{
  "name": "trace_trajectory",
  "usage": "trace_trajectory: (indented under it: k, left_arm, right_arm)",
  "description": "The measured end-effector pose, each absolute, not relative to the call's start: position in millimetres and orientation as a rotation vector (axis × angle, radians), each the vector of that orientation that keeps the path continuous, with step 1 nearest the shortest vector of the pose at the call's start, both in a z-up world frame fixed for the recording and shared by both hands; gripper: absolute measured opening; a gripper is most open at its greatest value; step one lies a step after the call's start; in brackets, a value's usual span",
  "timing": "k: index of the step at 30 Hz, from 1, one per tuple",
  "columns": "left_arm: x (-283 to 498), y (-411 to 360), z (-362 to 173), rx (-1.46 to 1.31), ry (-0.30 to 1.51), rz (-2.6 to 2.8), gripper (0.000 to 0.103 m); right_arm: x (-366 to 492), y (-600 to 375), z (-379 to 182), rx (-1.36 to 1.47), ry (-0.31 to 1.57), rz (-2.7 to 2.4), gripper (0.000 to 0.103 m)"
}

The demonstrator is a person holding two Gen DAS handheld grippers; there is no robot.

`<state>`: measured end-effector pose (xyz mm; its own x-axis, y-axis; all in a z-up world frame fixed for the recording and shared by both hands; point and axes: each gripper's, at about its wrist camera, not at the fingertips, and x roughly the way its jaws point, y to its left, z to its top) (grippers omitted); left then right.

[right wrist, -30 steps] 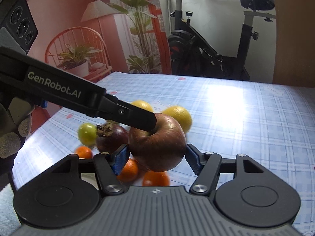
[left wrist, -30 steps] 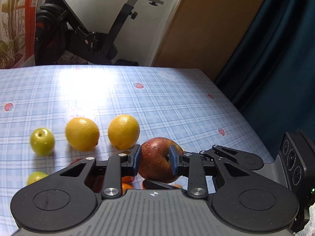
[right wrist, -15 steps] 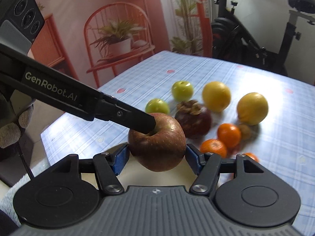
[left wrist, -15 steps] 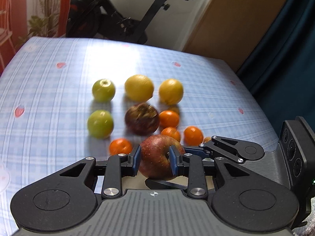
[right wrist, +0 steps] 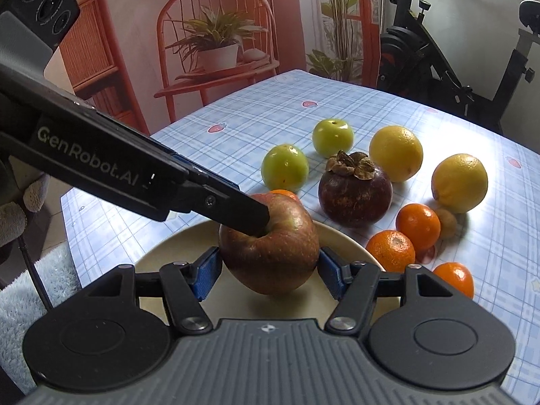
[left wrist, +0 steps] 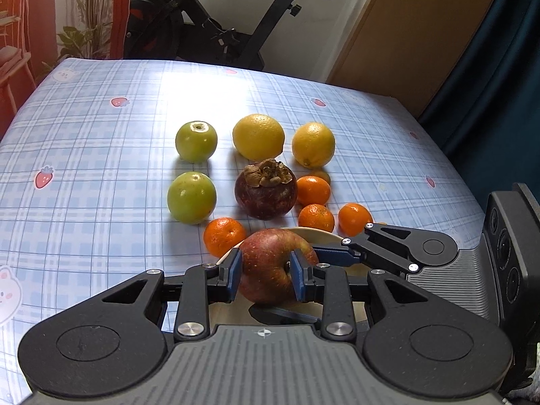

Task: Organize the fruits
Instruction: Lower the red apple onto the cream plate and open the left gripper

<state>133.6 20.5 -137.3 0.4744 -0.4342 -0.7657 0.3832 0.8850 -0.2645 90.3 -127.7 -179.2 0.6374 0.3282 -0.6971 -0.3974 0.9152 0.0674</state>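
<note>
Apple (right wrist: 270, 246) clamped from two directions above the cream plate (right wrist: 341, 236) at the near edge of the bench (left wrist: 101, 135). Right tool (right wrist: 268, 275) grips its flanks; left tool (left wrist: 265, 278) is pinched on a narrower span, one finger seated in the stem dimple. Remaining fruit sits beyond the plate: mangosteen (left wrist: 266, 190), two lemons, two green fruits, several mandarins.

To finish well, I judge: lower until the apple rests on the plate, release one tool first, then the other, so it doesn't roll off.

Legible writing: "GenRobot.AI" on the left tool's side.
</note>
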Motion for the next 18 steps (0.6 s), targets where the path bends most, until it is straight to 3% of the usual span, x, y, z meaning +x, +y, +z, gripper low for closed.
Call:
trace_trajectory:
  k: [18]
  left_arm:
    - [135.7, 25.7, -135.2, -0.079, 0.952, -0.46, 0.033]
  right_arm:
    - [90.8, -130.1, -175.9, -0.087, 0.771, 0.409, 0.069]
